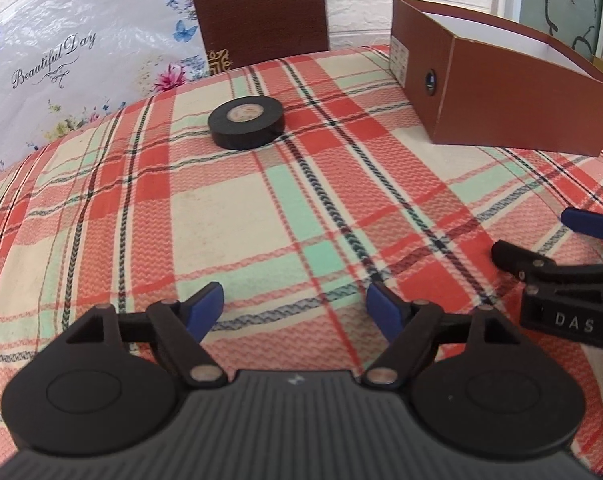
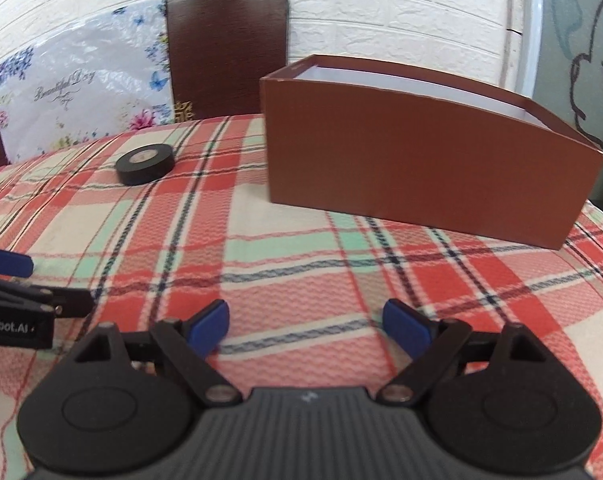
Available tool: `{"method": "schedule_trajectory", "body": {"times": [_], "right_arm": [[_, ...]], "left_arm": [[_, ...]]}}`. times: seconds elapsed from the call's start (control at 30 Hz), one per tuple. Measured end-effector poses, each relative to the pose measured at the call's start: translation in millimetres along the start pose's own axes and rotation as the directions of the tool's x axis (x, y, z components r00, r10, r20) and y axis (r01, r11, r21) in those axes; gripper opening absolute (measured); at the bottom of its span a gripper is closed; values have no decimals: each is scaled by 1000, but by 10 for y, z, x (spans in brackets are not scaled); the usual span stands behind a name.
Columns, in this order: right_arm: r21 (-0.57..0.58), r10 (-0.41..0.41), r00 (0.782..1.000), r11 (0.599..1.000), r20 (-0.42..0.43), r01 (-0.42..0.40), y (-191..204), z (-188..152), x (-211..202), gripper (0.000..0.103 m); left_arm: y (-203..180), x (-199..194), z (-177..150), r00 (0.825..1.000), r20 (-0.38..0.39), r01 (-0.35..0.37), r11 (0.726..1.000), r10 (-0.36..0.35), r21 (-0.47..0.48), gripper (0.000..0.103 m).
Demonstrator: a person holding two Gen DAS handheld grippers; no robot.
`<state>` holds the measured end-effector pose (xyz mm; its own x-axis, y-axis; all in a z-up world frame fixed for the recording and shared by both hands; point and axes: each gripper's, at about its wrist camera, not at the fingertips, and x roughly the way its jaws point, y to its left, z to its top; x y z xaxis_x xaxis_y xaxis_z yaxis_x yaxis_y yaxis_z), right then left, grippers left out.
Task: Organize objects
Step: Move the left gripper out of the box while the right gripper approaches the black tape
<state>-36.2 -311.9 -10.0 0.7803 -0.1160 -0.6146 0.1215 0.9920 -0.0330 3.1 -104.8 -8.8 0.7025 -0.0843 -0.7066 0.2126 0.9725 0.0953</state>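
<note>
My left gripper (image 1: pixel 295 308): released, nothing between its pads.
My right gripper (image 2: pixel 306 326): released, empty.
Tape roll (image 1: pixel 245 121): flat on the plaid cloth (image 1: pixel 221 216), left of the brown box (image 2: pixel 421 168).

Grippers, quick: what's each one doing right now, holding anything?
Left gripper: jaws open, holding nothing.
Right gripper: jaws open, holding nothing.

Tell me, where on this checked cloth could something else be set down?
Bare cloth runs from the black tape roll to the open left gripper, and between roll and brown box. Near the right gripper is crowded, both grippers side by side.
</note>
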Motion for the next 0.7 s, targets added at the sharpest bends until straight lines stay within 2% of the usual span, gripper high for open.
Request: {"method": "schedule_trajectory", "body": {"times": [0.37,0.7], "right_arm": [[-89,65,998,994,-11,-66,488,23,14,87],[-153,114,993,982,-18,-115,862,48,30,87]], "left_arm": [[366,21,-100,999,21,-33,998,34,-48,85],[705,59,-180,996,45,-73,992,77,-99,94]]}}
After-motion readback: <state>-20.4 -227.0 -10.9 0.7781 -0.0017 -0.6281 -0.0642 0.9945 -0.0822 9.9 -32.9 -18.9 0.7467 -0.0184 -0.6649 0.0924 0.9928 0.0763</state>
